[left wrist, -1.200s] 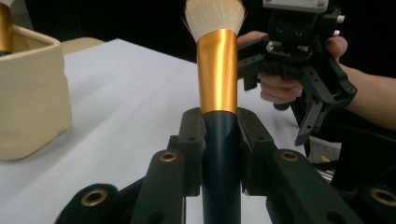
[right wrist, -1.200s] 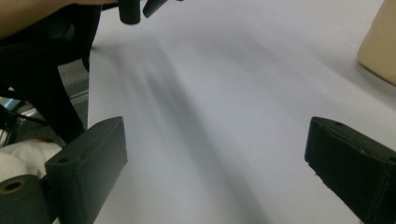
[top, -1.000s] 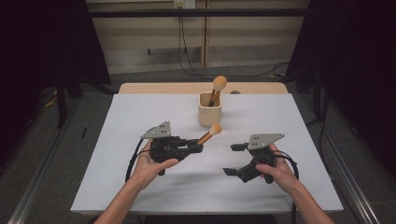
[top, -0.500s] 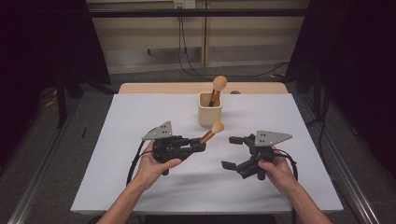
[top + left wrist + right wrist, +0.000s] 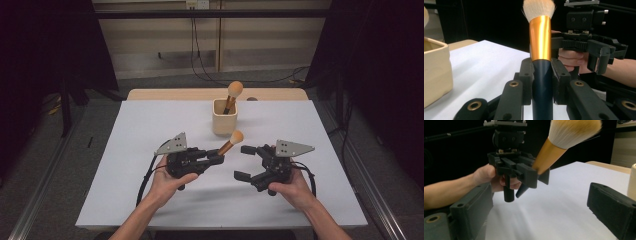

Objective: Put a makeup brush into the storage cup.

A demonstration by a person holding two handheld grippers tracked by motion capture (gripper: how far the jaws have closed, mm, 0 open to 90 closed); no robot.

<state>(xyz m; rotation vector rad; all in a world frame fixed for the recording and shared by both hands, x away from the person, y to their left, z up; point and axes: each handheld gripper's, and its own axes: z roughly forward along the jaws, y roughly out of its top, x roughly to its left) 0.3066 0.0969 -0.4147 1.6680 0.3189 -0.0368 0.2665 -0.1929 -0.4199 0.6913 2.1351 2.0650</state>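
A: Status of the white rectangular surface (image 5: 125, 150) and the beige square holder (image 5: 224, 118)?
B: Holder stood upright with one brush inside.
A: Grippers?
B: Left gripper (image 5: 216, 158) fingers pinched the dark-handled, gold-ferruled makeup brush (image 5: 231, 142) above the surface; right gripper (image 5: 246, 162) fingers stood spread, holding nothing.

Bright table, dark surroundings, sharp focus

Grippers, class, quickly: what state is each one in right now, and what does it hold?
Left gripper: jaws closed on the dark handle of the makeup brush.
Right gripper: jaws open, holding nothing.
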